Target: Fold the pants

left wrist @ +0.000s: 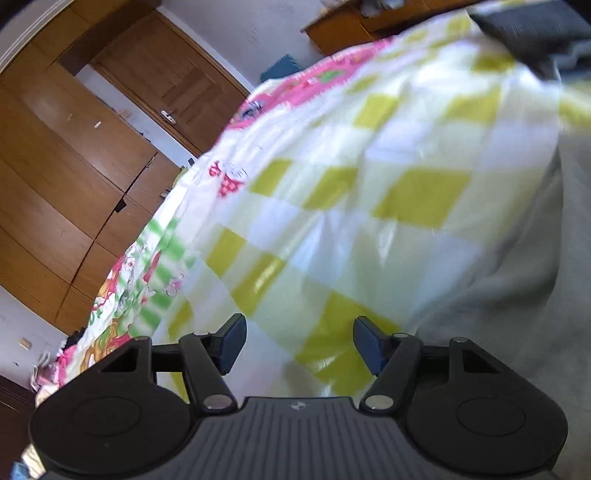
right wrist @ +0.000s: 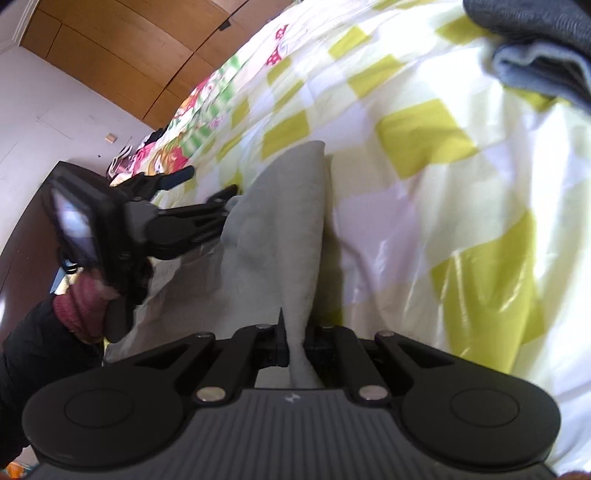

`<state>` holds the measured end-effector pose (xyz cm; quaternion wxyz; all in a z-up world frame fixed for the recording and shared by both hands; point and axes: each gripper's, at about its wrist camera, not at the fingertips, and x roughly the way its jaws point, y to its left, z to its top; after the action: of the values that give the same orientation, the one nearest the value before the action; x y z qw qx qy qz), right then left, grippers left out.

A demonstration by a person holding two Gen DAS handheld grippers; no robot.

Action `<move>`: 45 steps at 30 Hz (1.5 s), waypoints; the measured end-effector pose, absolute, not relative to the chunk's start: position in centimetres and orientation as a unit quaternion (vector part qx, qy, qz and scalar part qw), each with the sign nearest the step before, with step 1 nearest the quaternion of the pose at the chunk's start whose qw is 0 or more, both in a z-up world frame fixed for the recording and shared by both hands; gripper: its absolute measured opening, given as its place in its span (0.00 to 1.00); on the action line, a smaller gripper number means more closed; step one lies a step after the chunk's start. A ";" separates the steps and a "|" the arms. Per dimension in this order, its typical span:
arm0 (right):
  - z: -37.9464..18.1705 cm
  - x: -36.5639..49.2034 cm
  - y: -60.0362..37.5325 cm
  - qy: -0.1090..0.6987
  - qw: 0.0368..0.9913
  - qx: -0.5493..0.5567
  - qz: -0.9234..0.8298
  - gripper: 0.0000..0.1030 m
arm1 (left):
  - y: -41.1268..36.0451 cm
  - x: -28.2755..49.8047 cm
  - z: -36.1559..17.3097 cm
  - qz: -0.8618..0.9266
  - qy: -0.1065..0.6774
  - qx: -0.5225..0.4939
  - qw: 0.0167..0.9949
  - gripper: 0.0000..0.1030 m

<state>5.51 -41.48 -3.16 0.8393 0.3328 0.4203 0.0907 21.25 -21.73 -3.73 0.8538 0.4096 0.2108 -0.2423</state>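
Light grey pants (right wrist: 280, 229) lie on a bed cover (right wrist: 424, 192) checked in yellow-green and white. My right gripper (right wrist: 295, 347) is shut on a raised fold of the grey cloth, which runs away from the jaws as a long strip. My left gripper (right wrist: 205, 184) appears at the left of the right wrist view, open, its nearer finger at the strip's left edge. In the left wrist view the left gripper (left wrist: 299, 343) hovers open over the bed cover (left wrist: 332, 184), nothing between its pads. There the pants (left wrist: 517, 295) fill the right side.
A stack of dark and blue-grey folded clothes (right wrist: 535, 55) rests at the far right of the bed, also dark clothes (left wrist: 524, 29). Wooden wardrobes and a door (left wrist: 92, 147) stand beyond the bed's left edge. A person's hand in a maroon cuff (right wrist: 81, 299) holds the left gripper.
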 end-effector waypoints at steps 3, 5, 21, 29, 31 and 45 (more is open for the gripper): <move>-3.0 5.2 -41.8 0.419 0.842 0.326 0.092 0.04 | -19.7 19.2 -0.8 -0.303 0.176 0.421 0.837 0.76; -2.8 5.2 -41.8 0.418 0.844 0.324 0.091 0.04 | -18.8 17.6 0.6 -0.352 0.181 0.446 0.803 0.77; -1.9 4.7 -41.0 0.437 0.841 0.309 0.081 0.12 | -19.9 13.8 -3.3 -0.453 0.221 0.548 0.668 0.76; -2.4 4.9 -40.8 0.441 0.837 0.309 0.098 0.21 | -15.4 12.7 -0.2 -0.422 0.234 0.478 0.733 0.76; -2.2 4.9 -40.6 0.445 0.839 0.302 0.087 0.10 | -14.9 12.9 0.0 -0.401 0.241 0.441 0.766 0.76; 6.2 6.5 -34.0 0.403 0.882 0.215 0.113 0.06 | -12.5 11.1 -4.6 -0.336 0.269 0.344 0.834 0.71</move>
<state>6.51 -34.02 6.17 0.8822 0.2153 0.4031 0.1134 11.06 -12.51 -4.55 0.8344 0.3442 0.2691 -0.3361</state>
